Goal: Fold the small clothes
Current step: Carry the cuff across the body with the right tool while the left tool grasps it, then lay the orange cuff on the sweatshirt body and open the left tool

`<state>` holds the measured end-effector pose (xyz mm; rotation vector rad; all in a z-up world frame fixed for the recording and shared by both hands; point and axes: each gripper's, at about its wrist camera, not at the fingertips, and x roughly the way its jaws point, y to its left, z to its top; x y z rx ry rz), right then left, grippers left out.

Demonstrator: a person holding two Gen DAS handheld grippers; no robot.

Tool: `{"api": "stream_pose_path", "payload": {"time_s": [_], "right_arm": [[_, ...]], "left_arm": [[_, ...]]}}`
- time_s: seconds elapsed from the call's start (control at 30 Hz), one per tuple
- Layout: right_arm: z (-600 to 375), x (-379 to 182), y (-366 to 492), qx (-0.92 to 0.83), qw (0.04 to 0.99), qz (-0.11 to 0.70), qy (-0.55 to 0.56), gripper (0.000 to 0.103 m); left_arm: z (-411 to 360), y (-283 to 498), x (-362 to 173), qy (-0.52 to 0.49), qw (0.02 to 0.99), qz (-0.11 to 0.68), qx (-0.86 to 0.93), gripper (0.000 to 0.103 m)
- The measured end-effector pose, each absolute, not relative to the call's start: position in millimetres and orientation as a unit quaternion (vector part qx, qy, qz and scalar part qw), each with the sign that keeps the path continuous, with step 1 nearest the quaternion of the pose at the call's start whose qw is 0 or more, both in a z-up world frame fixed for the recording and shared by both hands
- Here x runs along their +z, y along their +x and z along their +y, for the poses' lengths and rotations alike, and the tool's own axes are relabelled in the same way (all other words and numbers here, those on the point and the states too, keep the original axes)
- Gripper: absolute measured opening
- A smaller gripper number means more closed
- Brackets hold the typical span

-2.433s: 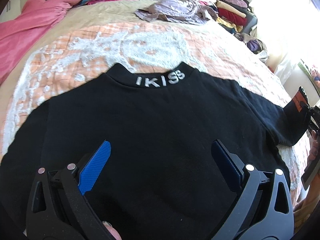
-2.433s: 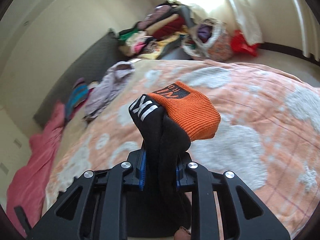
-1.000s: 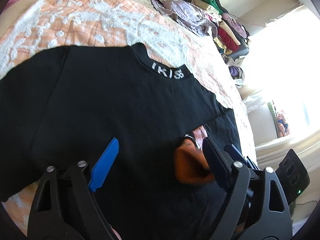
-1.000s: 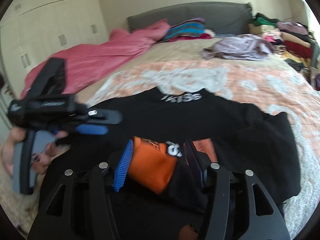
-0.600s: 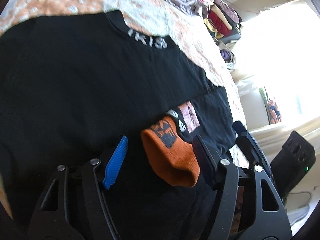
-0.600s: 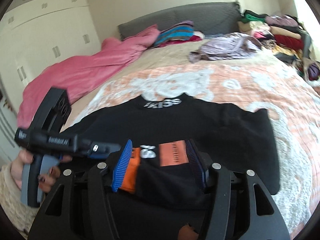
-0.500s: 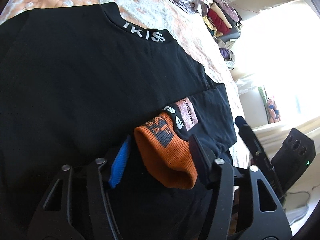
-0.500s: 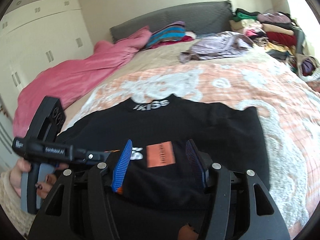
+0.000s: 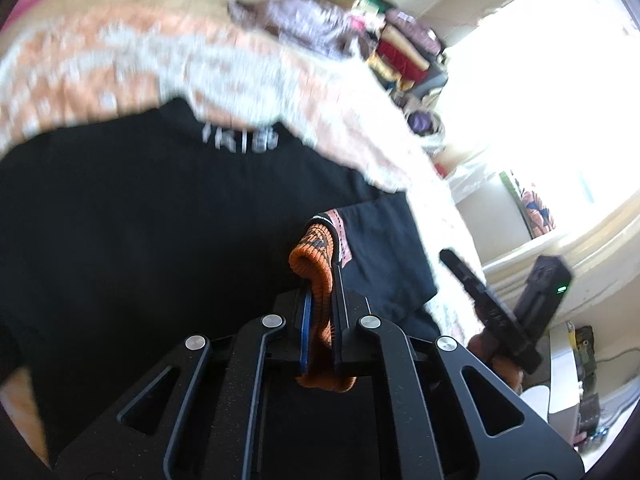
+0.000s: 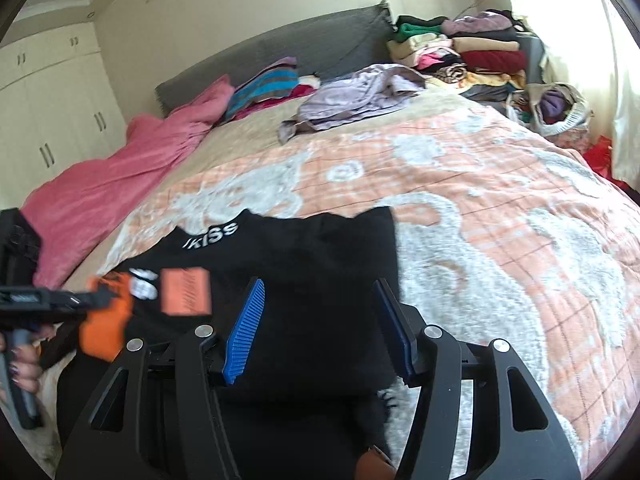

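A black sweater with a white "IKISS" collar lies on the bed; it also shows in the right wrist view. Its right sleeve is folded across the body and ends in an orange cuff. My left gripper is shut on the orange cuff and holds it at the sweater's left side. My right gripper is open and empty, low over the folded sleeve's black cloth. It shows at the right in the left wrist view.
The bed has an orange and white blanket. A pink blanket lies at the left, a lilac garment near the headboard. Stacked clothes stand at the far right corner.
My right gripper let go of the orange cuff and drew back to the right. My left gripper moved onto the cuff and closed on it.
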<state>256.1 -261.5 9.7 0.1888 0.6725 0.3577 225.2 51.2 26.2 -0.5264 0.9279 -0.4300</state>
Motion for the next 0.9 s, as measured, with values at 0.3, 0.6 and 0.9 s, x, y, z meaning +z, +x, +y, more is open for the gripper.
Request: {"api": "stream_pose_path", "payload": {"time_s": [0.3,0.6,0.9], "right_arm": [[-263,6,258,0.171,0.924,0.328,0.099,0.055],[-242,2,261,0.181,0.922,0.335,0.073,0.055],[-219,2,258,0.201,0.920,0.333,0.048,0.055]], "left_arm": [[110,207,56,-0.271,0.859,0.407,-0.148,0.002],[126,205,30,-0.276,0.846,0.442,-0.115,0.002],[135,202,24,-0.239,0.862,0.443,-0.063,0.003]]}}
